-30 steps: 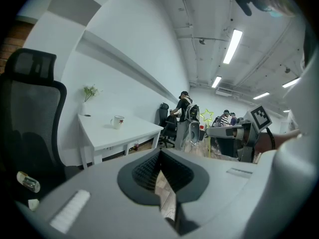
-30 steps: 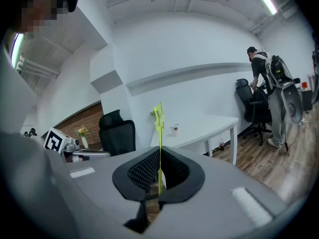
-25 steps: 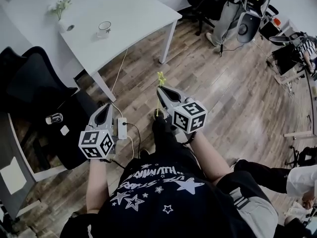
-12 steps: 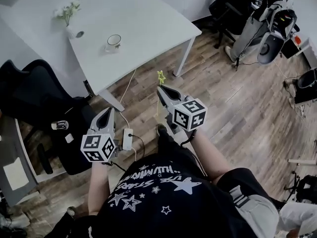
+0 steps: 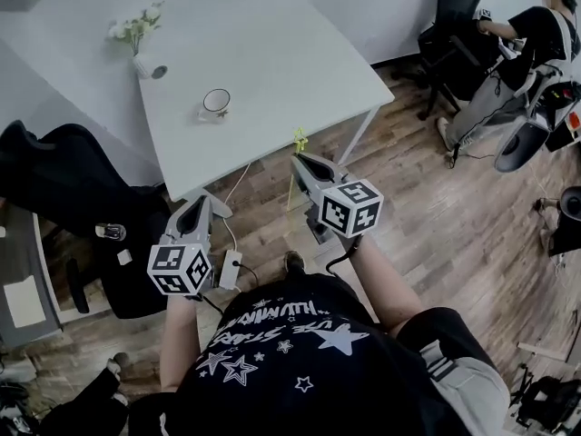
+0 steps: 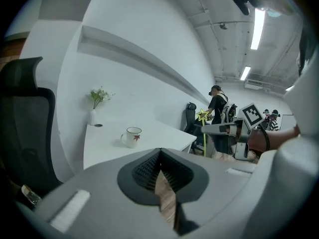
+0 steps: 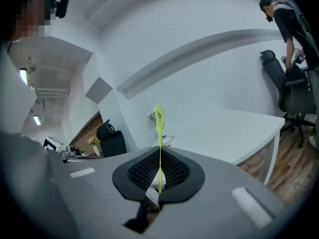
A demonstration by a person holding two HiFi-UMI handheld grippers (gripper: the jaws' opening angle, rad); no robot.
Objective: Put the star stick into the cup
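Observation:
A white cup [image 5: 216, 104] with a red mark stands on the white table [image 5: 272, 53], also seen in the left gripper view as the cup [image 6: 133, 136]. My right gripper [image 5: 297, 159] is shut on the thin yellow-green star stick [image 5: 297, 140], held upright just off the table's near edge. In the right gripper view the star stick [image 7: 159, 128] rises between the pads of the right gripper [image 7: 159, 158], with the cup's rim [image 7: 168, 140] behind it. My left gripper [image 5: 197, 202] is shut and holds nothing; its own view shows the left gripper [image 6: 159, 156].
A small vase of flowers [image 5: 145, 57] stands at the table's far left. Black office chairs [image 5: 54, 180] are at my left, and a power strip [image 5: 229, 269] with cables lies on the wood floor. Another chair [image 5: 454, 12] and a person [image 5: 536, 34] are at the far right.
The table and cup have drawn closer in the head view as I walk toward them. Both grippers keep their pose, the right one still holding the stick.

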